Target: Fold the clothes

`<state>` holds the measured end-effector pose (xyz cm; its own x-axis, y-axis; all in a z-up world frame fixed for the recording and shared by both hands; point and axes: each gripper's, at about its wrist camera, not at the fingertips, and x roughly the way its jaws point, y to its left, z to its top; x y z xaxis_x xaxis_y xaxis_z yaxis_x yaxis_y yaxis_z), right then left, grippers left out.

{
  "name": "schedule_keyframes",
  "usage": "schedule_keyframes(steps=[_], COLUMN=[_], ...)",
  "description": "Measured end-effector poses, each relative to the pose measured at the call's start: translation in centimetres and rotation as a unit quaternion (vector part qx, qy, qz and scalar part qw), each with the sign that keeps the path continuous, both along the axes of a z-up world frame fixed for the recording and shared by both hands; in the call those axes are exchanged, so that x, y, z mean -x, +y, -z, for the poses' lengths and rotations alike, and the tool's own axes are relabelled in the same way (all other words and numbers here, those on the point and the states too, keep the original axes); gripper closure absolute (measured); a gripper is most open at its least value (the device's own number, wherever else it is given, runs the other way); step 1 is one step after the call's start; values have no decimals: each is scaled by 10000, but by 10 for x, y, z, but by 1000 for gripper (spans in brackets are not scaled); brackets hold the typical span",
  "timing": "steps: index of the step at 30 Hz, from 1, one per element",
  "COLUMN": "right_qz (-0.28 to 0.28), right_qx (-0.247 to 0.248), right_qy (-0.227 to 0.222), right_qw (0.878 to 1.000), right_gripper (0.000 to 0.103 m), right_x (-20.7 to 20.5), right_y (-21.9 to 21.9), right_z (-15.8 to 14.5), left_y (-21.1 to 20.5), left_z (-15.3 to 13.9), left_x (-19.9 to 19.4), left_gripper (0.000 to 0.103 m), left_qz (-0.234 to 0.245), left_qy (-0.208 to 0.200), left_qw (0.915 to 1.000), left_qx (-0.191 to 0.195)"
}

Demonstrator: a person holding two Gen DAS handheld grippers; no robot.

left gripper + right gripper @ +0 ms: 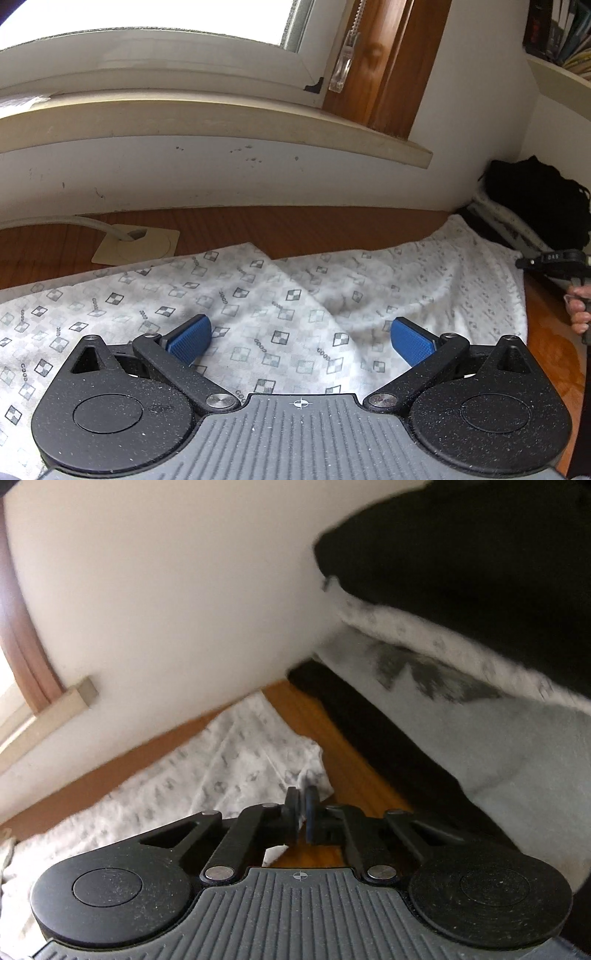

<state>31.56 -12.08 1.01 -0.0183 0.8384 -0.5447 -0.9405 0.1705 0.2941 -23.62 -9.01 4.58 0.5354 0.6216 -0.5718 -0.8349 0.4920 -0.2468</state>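
A white garment (258,295) printed with small grey checkered squares lies spread and creased on the wooden table (295,225). My left gripper (301,332) hovers low over its middle, open, with both blue pads (190,338) wide apart and nothing between them. At the right edge of the left wrist view, a hand (580,306) holds the right gripper (550,262) by the garment's right end. In the right wrist view, my right gripper (301,806) is shut, pinching the edge of the garment (229,760) near its corner.
A white wall and window sill (221,122) run along the table's far side. A beige cable outlet plate (136,245) is set in the table at the back left. A stack of clothes (517,738), black on top of grey, rises at the right.
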Motion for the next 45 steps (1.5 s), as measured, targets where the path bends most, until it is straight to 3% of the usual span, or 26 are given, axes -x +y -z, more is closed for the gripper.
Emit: schedule_keyframes(steps=[4, 8, 11, 16, 17, 22, 29, 33, 36, 39, 42, 44, 45], right_qz=[-407, -1276, -2213, -3803, -3918, -4052, -4395, -4430, -4513, -4418, -4310, -4241, -4208], right_qx=[-532, -948, -1151, -1208, -1142, -670, -416, -438, -463, -522, -577, -614, -617], right_qy=[-96, -205, -320, -654, -713, -631, -848, -1173, -1259, -1345, -1481, -1658, -1695], right_qw=[9977, 9871, 9679, 9146, 9102, 9096, 8933, 8877, 8822, 8854, 8882, 8882, 8890], right_gripper=[99, 99, 99, 99, 99, 99, 95, 76, 74, 71, 65, 65, 65], right_x=[38, 115, 187, 289, 299, 306, 321, 332, 331, 326, 320, 317, 315], right_y=[3, 3, -11, -62, -69, -74, -85, -95, -101, -103, -101, -102, -101], right_z=[-33, -72, -89, -81, -73, -32, -16, -9, -6, -6, -5, -2, -1], left_y=[1, 2, 2, 3, 3, 4, 4, 4, 4, 3, -1, -9, -15], left_z=[0, 0, 0, 1, 1, 2, 0, 1, 1, 0, -10, -19, -22], left_x=[0, 1, 4, 15, 18, 32, 33, 35, 37, 37, 33, 26, 22], left_gripper=[0, 0, 0, 0, 0, 0, 0, 0, 0, 0, 9, 24, 25], left_qz=[-7, -21, -42, -141, -211, -412, -488, -518, -540, -563, -461, -237, -92], left_qy=[-32, -87, -174, -491, -560, -963, -1038, -1070, -1094, -1089, -1016, -971, -903], left_qw=[10000, 10000, 9998, 9986, 9981, 9943, 9932, 9927, 9923, 9923, 9937, 9950, 9959], left_qx=[11, 25, 48, 115, 123, 212, 209, 218, 225, 186, 65, -45, -70])
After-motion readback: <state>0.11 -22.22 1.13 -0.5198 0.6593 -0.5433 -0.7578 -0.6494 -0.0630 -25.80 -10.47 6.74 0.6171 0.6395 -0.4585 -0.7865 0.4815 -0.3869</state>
